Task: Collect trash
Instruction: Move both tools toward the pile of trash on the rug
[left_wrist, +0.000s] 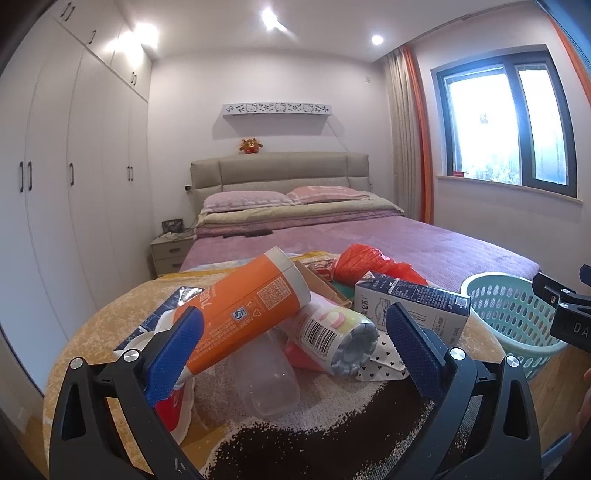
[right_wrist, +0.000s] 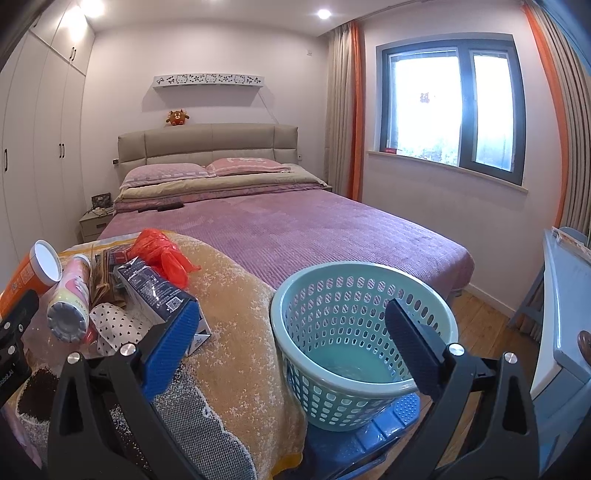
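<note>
A pile of trash lies on a tan blanket (left_wrist: 110, 325): an orange canister (left_wrist: 243, 310), a small pink-and-white bottle (left_wrist: 336, 332), a clear plastic cup (left_wrist: 269, 384), a dark milk carton (left_wrist: 413, 299) and a red plastic bag (left_wrist: 369, 264). My left gripper (left_wrist: 295, 350) is open, its blue pads either side of the canister and bottle. A teal basket (right_wrist: 354, 332), empty, sits on a blue stool. My right gripper (right_wrist: 291, 343) is open and empty, just in front of the basket. The carton (right_wrist: 159, 291) and bag (right_wrist: 162, 251) lie to its left.
A bed with a purple cover (right_wrist: 295, 229) fills the room behind. White wardrobes (left_wrist: 74, 184) line the left wall. A nightstand (left_wrist: 170, 251) stands by the bed. A window (right_wrist: 450, 107) is on the right wall. A grey-blue table (right_wrist: 565, 295) stands at the far right.
</note>
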